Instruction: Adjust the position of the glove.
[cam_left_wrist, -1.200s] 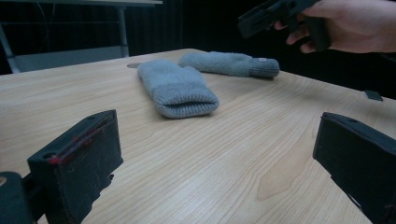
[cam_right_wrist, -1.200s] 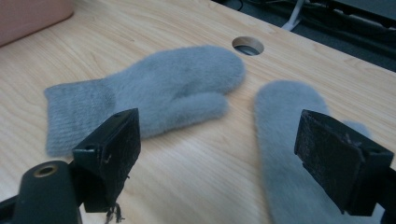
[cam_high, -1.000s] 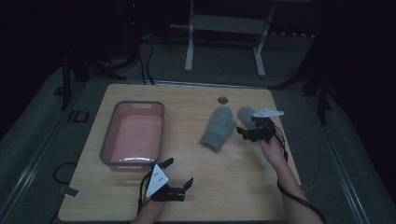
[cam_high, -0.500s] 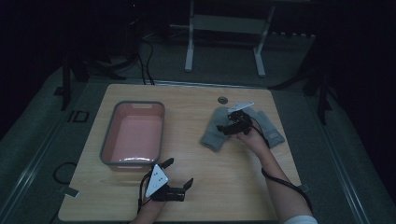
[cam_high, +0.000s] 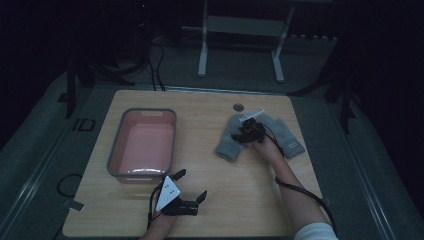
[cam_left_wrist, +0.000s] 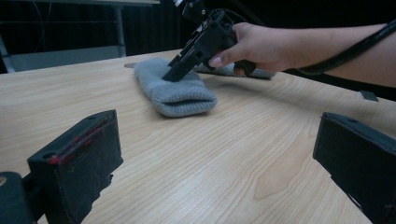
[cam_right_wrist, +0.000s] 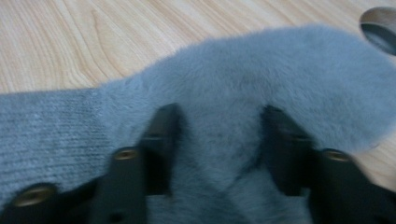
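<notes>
Two grey mittens lie on the right half of the wooden table (cam_high: 250, 200). The left mitten (cam_high: 229, 145) (cam_left_wrist: 180, 93) (cam_right_wrist: 261, 70) has my right gripper (cam_high: 243, 134) (cam_left_wrist: 170, 74) (cam_right_wrist: 219, 135) pressed down into its fuzzy upper part. The jaws stand apart, open, with a ridge of fabric between them. The right mitten (cam_high: 289, 140) lies beside the hand, its top overlapping the other's. My left gripper (cam_high: 192, 183) (cam_left_wrist: 215, 158) rests open near the table's front edge, nothing between its jaws.
A pink tub with a grey rim (cam_high: 116, 145) stands on the left half of the table, nothing in it. A round cable hole (cam_high: 238, 107) (cam_right_wrist: 380, 28) sits in the tabletop just beyond the mittens. Bare wood lies between the tub and the mittens.
My right gripper has moved left, from over the right mitten onto the left mitten, and come down into its fabric. The left gripper has stayed put.
</notes>
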